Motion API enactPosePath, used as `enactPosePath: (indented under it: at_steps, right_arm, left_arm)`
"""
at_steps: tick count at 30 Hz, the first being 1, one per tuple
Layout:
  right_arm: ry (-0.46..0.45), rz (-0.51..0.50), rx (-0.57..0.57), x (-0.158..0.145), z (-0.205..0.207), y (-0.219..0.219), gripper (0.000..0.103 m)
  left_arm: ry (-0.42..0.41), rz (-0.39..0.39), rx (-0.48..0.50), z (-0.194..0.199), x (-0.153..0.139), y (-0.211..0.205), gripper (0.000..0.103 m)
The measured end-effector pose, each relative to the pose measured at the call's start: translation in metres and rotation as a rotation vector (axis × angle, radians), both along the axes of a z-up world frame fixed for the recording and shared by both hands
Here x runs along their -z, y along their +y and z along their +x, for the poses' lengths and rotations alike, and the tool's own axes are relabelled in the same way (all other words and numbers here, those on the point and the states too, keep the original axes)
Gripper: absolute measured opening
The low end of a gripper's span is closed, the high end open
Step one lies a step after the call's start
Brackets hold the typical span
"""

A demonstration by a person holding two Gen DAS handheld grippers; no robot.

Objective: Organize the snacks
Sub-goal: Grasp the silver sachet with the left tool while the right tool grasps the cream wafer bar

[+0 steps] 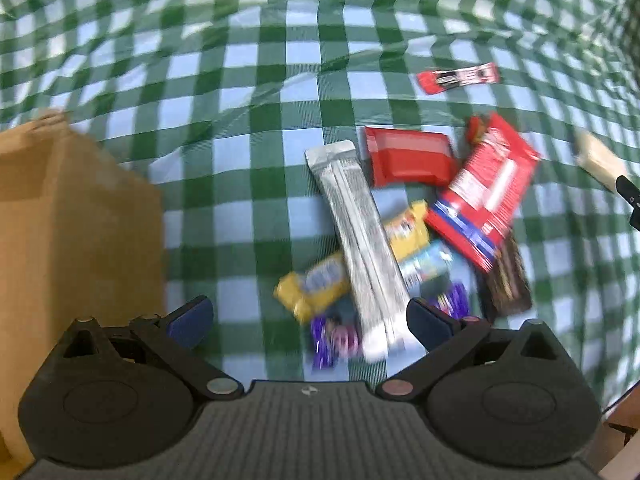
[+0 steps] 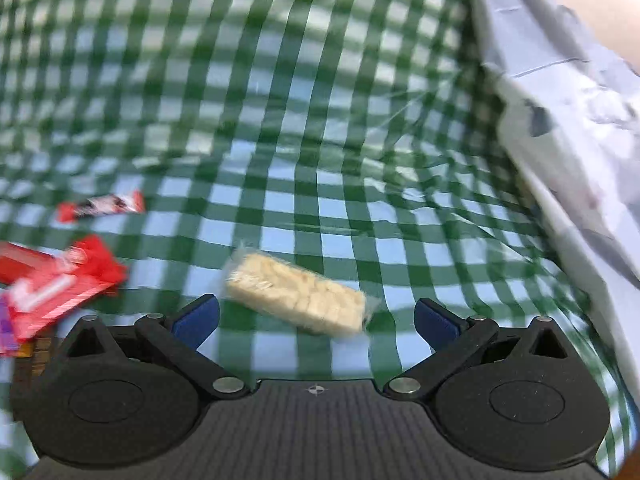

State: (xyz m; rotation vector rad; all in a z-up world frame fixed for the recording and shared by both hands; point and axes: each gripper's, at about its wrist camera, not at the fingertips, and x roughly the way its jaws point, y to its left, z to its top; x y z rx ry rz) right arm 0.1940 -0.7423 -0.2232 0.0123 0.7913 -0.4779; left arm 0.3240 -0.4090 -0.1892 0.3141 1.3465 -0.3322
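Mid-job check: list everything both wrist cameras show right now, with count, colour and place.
tablecloth: one, green and white check, under everything.
paper bag: one, brown, left of the pile.
silver packet: one, long, lying across the pile.
yellow bars: two, under the silver packet.
purple wrappers: two, blurred, near edge of pile.
red packs: two larger ones, far side of pile.
dark bar: one, right edge of pile.
small red bar: one, apart, beyond the pile.
pale wafer pack: one, clear wrap, alone.
white plastic bag: one, right edge.
left gripper: open.
right gripper: open.
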Motion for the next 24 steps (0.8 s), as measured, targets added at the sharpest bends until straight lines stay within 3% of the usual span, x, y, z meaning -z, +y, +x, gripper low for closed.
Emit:
enactPosePath:
  at_steps: [4,7,10,13,19,20,21,22,24]
  right_arm:
    - [0.074,-0.013,-0.067,0.030,0.037,-0.020,0.103]
    - [0.125,0.038,-0.083,0.048,0.058,-0.033,0.103]
    - [0.084,0.159,-0.052,0.052,0.059,-0.047,0.103]
    - [0.044,0.266,-0.006,0.059,0.054,-0.062,0.103]
    - [0.025,0.245,0.015,0.063,0.049,-0.057,0.103]
    - [0.033,0.247,0.024,0.063,0.050,-0.056,0.103]
    - [0.039,0.248,0.029,0.063,0.052,-0.056,0.103]
    - [0.052,0.247,0.030,0.057,0.051,-0.048,0.103]
    - [0.073,0.251,0.040,0.053,0.047,-0.047,0.101]
  left_arm:
    - [0.032,0.005,-0.005,0.022,0.025,-0.013,0.103]
    - [0.065,-0.008,0.002,0.031,0.039,-0.016,0.103]
    - [0.113,-0.023,0.010,0.037,0.055,-0.014,0.103]
    - [0.103,-0.024,0.023,0.036,0.059,-0.013,0.103]
    - [0.106,-0.066,-0.007,0.050,0.046,-0.009,0.102]
    - [0.091,-0.084,-0.027,0.052,0.042,-0.005,0.100]
    - [0.077,-0.107,-0.043,0.052,0.039,0.000,0.086]
    - [0.080,-0.125,-0.047,0.051,0.037,0.003,0.063]
    - [0.104,-0.142,-0.046,0.050,0.029,0.007,0.046]
